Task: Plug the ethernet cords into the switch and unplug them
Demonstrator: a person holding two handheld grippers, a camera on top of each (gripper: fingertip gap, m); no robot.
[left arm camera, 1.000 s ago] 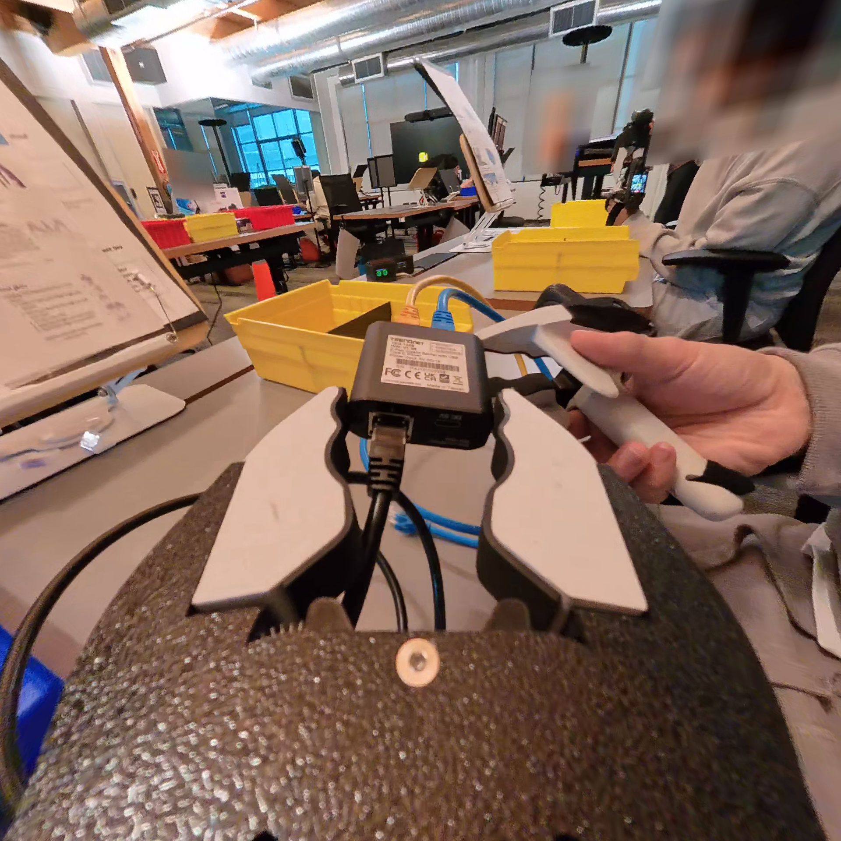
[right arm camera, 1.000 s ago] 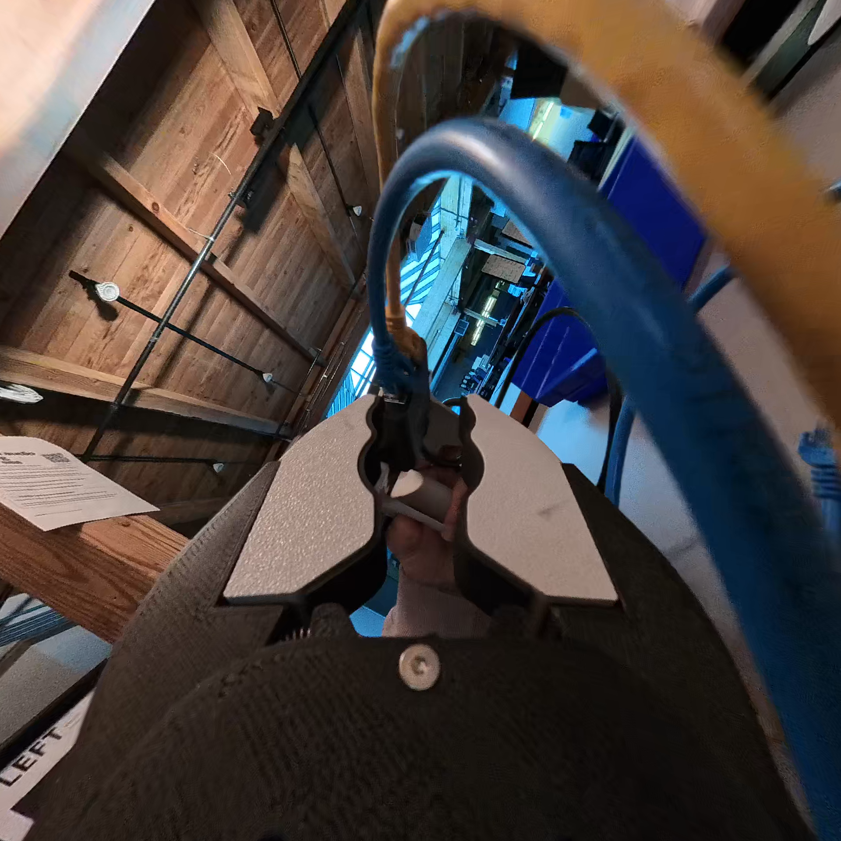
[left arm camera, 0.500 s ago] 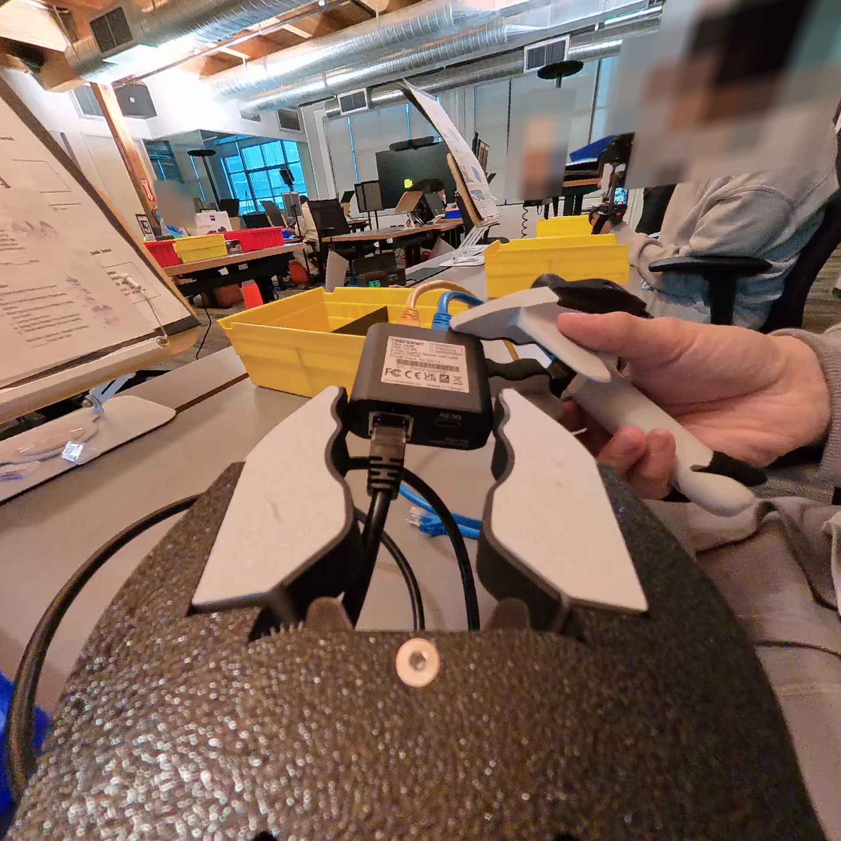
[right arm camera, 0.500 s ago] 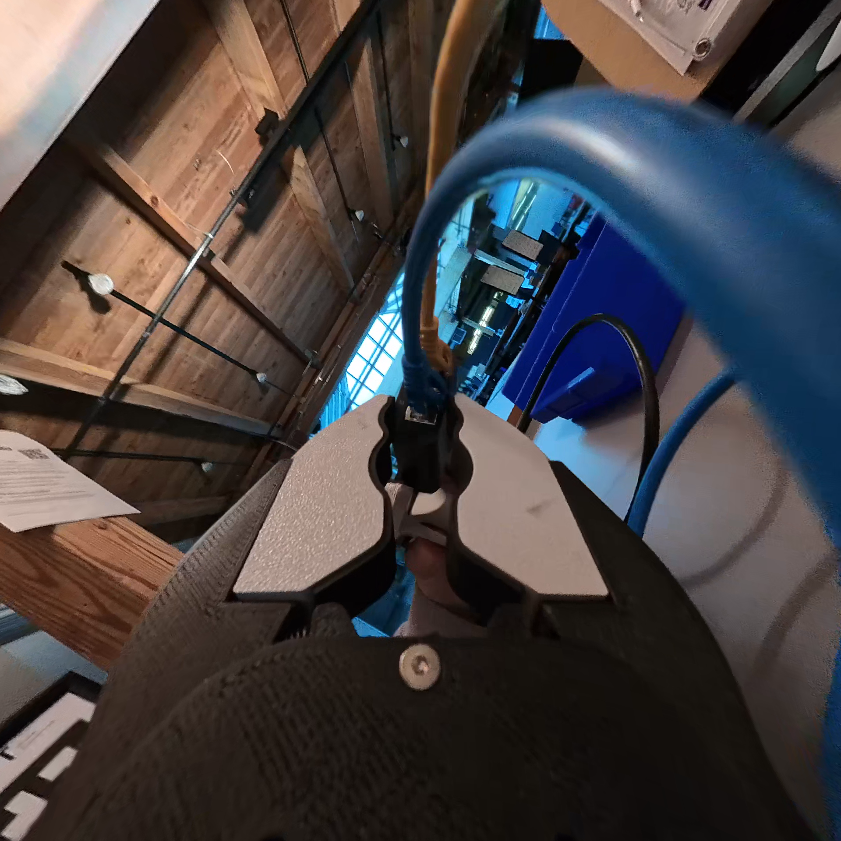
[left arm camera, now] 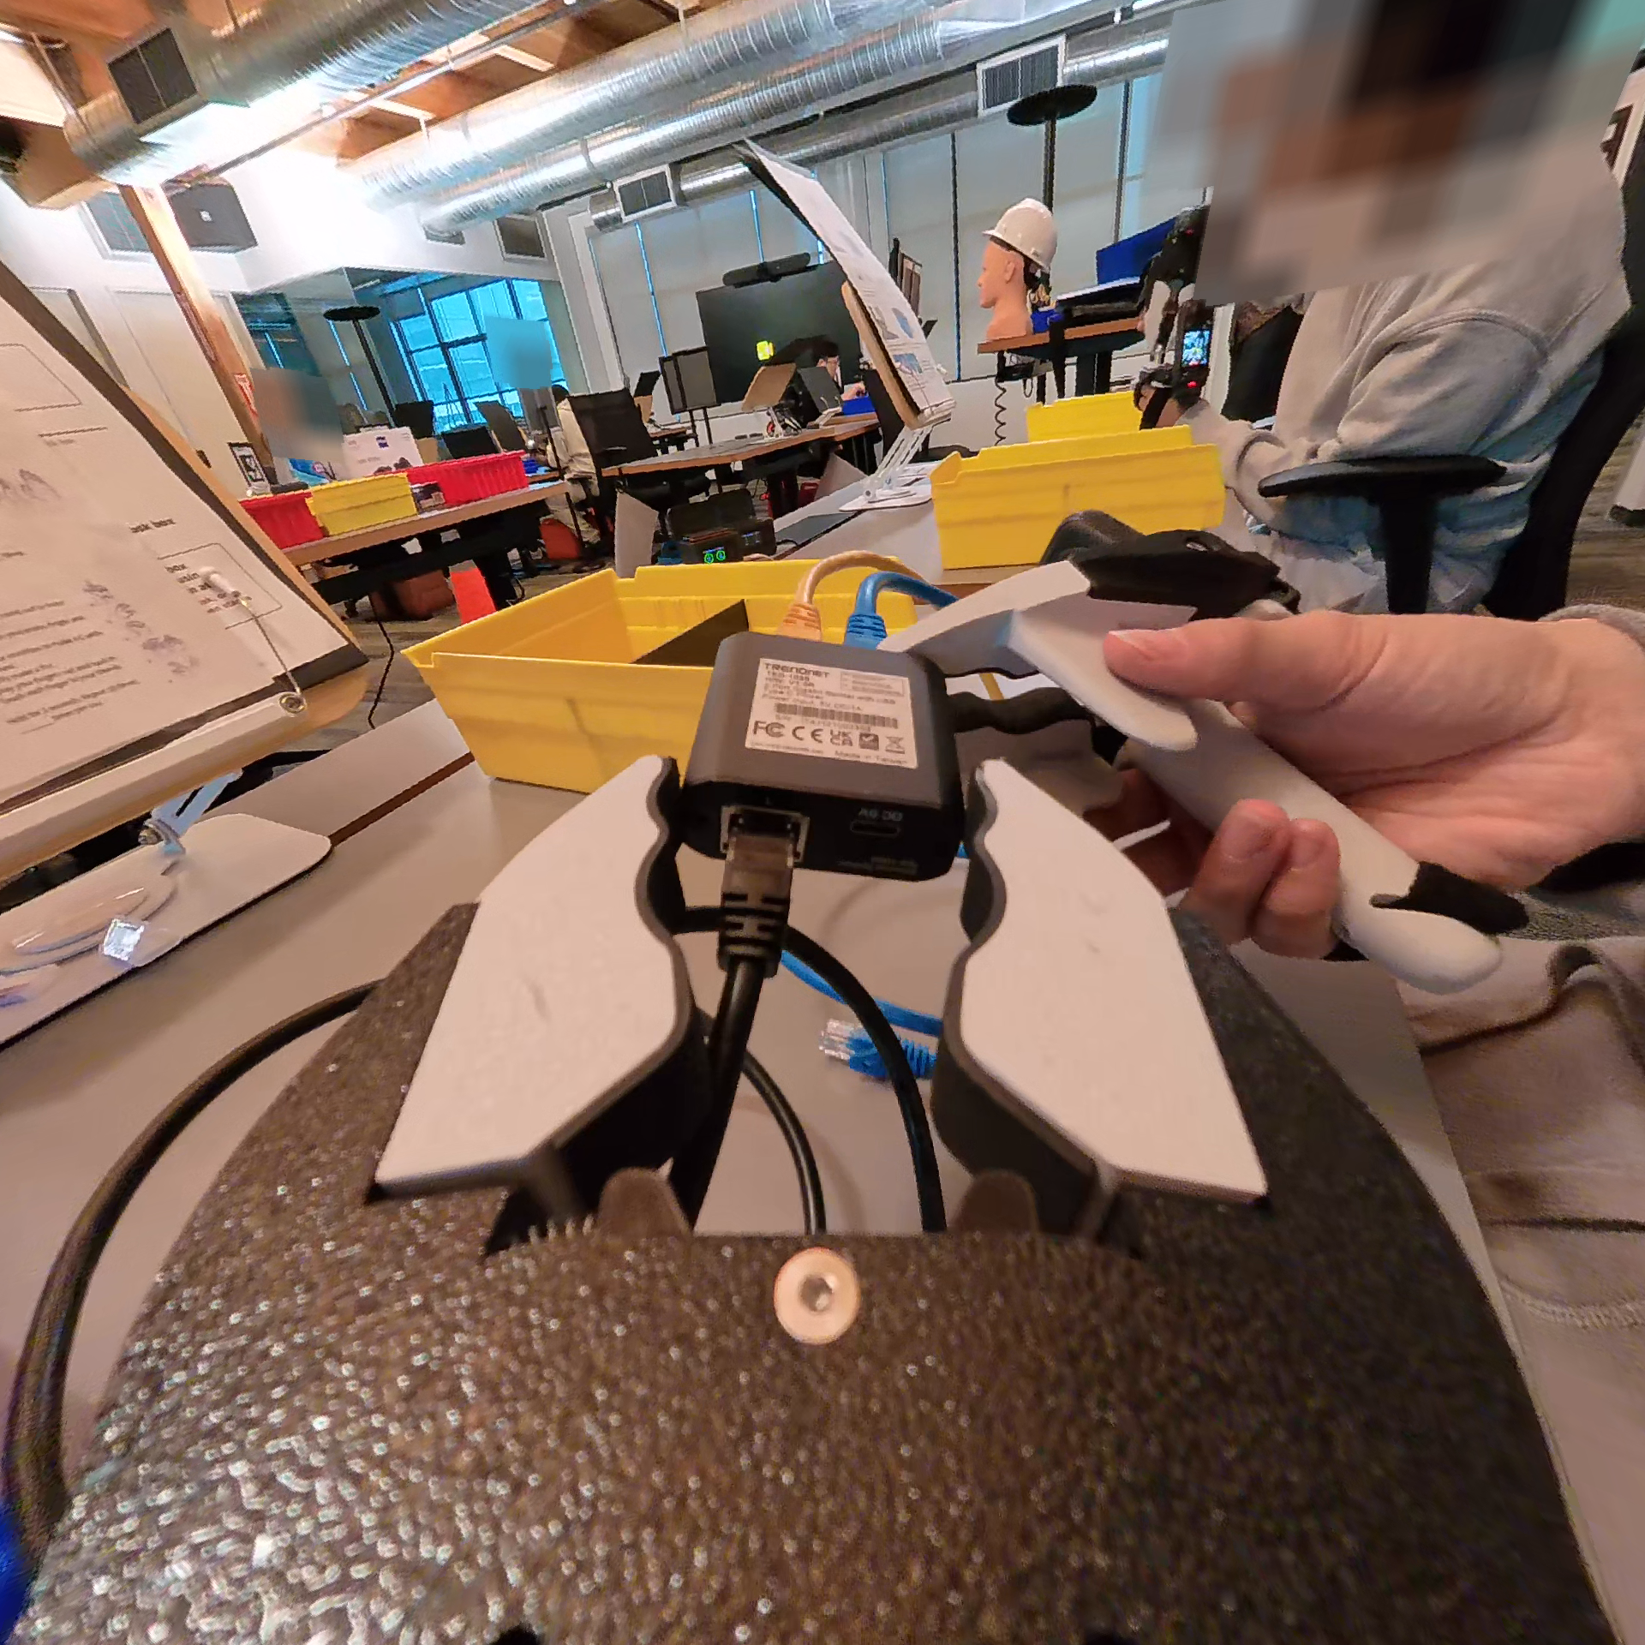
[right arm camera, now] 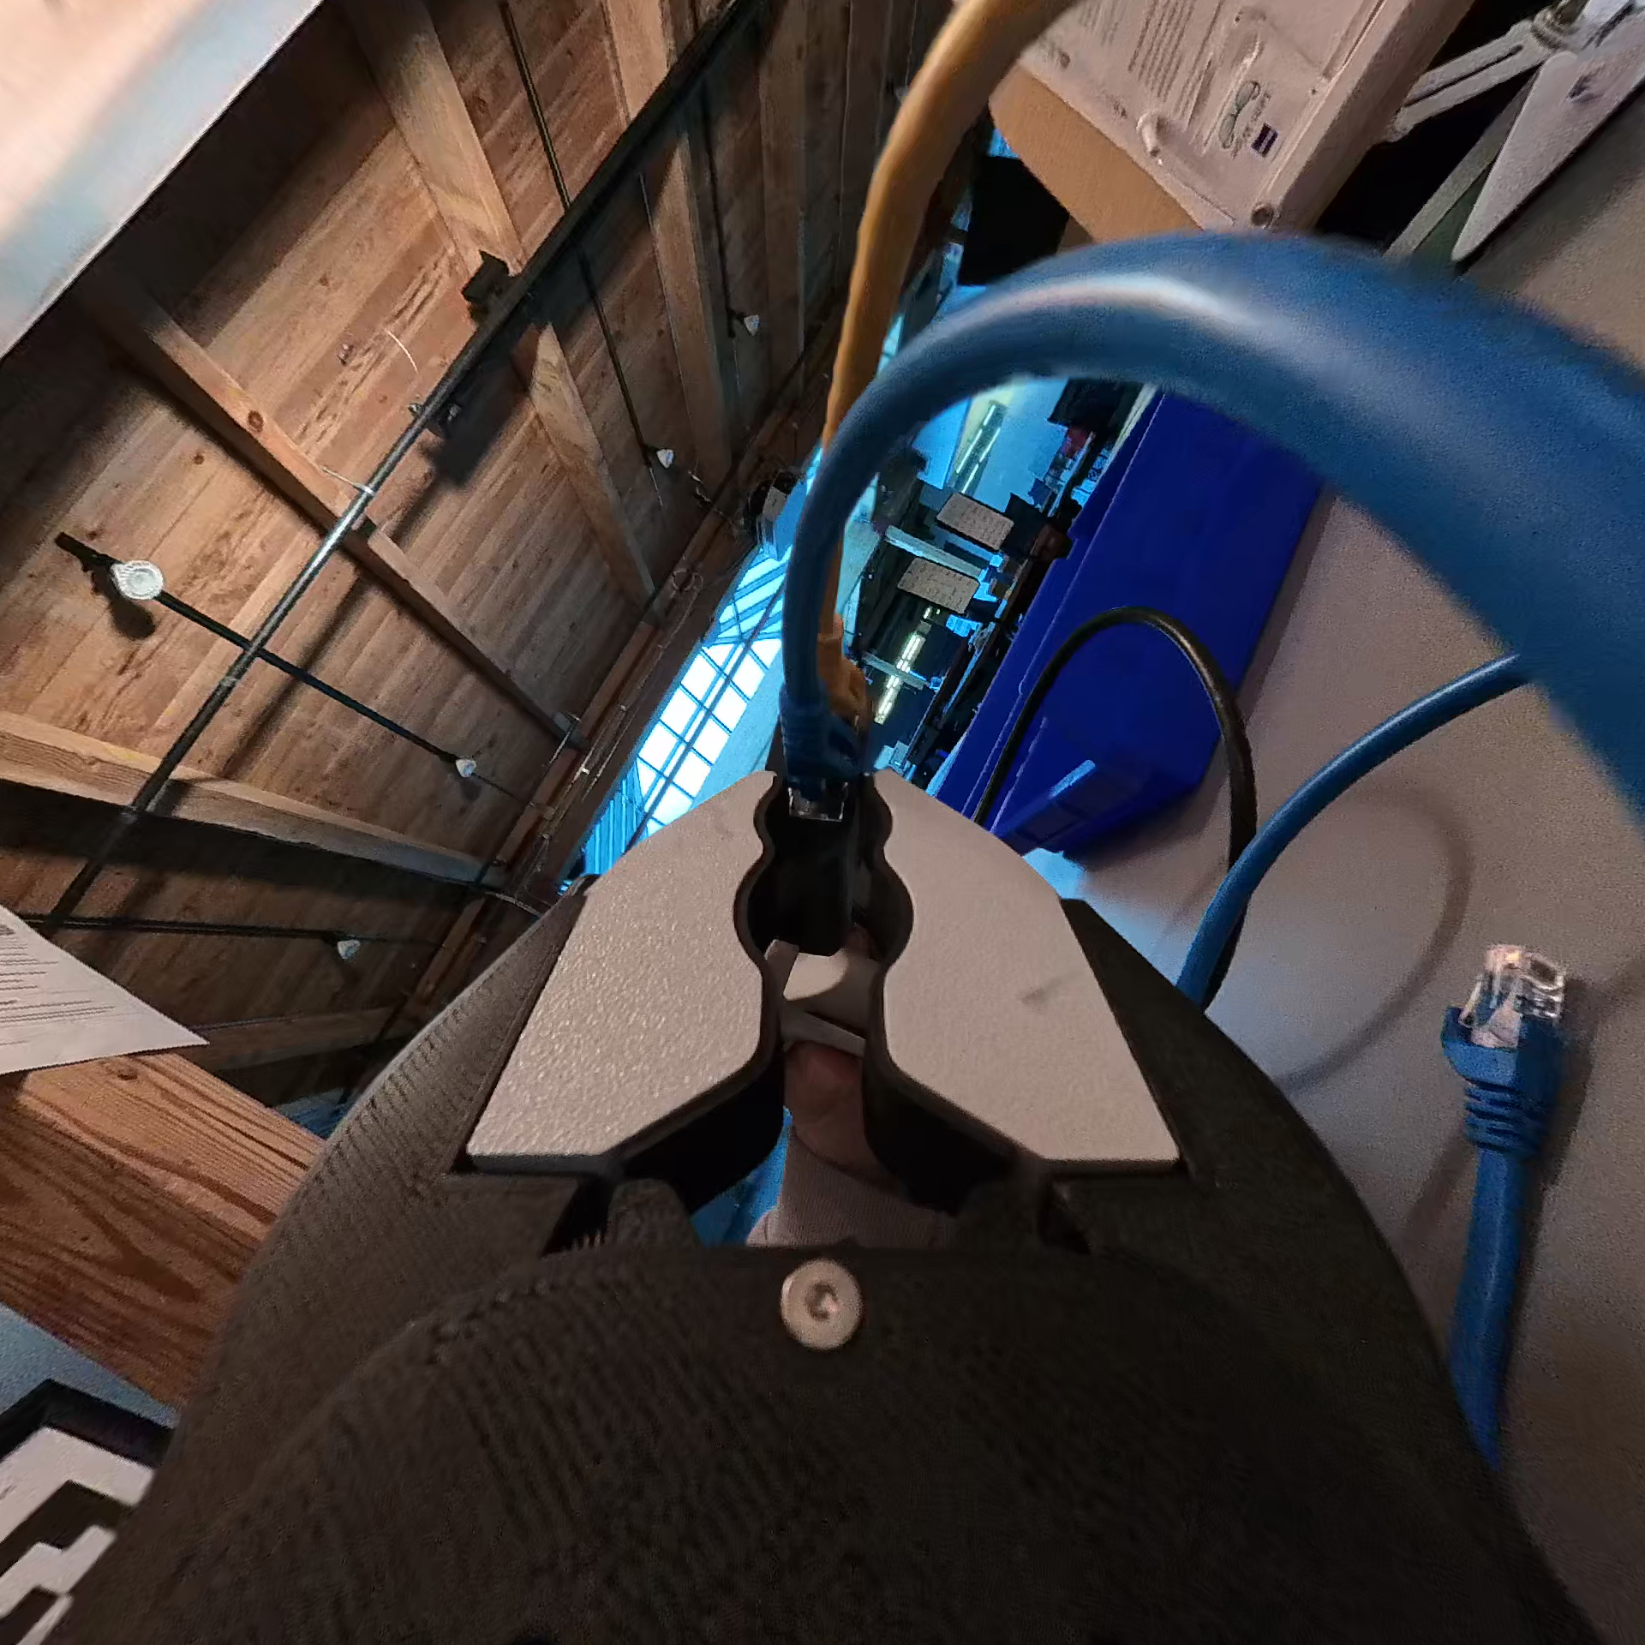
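Observation:
My left gripper (left arm camera: 819, 788) is shut on the black switch (left arm camera: 828, 703) and holds it label-up above the table. A black cord (left arm camera: 757, 877) is plugged into its near side. An orange cord (left arm camera: 806, 614) and a blue cord (left arm camera: 863, 623) are plugged into its far side. My right gripper (right arm camera: 821, 792), held by a hand (left arm camera: 1389, 730), is shut on the switch's far end (right arm camera: 814, 877). The blue cord's plug (right arm camera: 814, 748) sits at its fingertips, with the orange cord (right arm camera: 899, 222) behind. The blue cord's other plug (right arm camera: 1509, 1006) lies loose on the table, and also shows in the left wrist view (left arm camera: 868, 1050).
A yellow bin (left arm camera: 552, 694) stands just beyond the switch and another yellow bin (left arm camera: 1068, 507) farther back. A document stand (left arm camera: 133, 623) is at the left of the grey table (left arm camera: 401, 846). A seated person (left arm camera: 1424, 383) is at the right. A blue bin (right arm camera: 1157, 623) sits near the table edge. My two grippers' fingertips are within a few centimetres of each other.
My right gripper's jaws have closed in around the switch's far end beside the blue plug, and the cord loops have swung aside. My left gripper still holds the switch.

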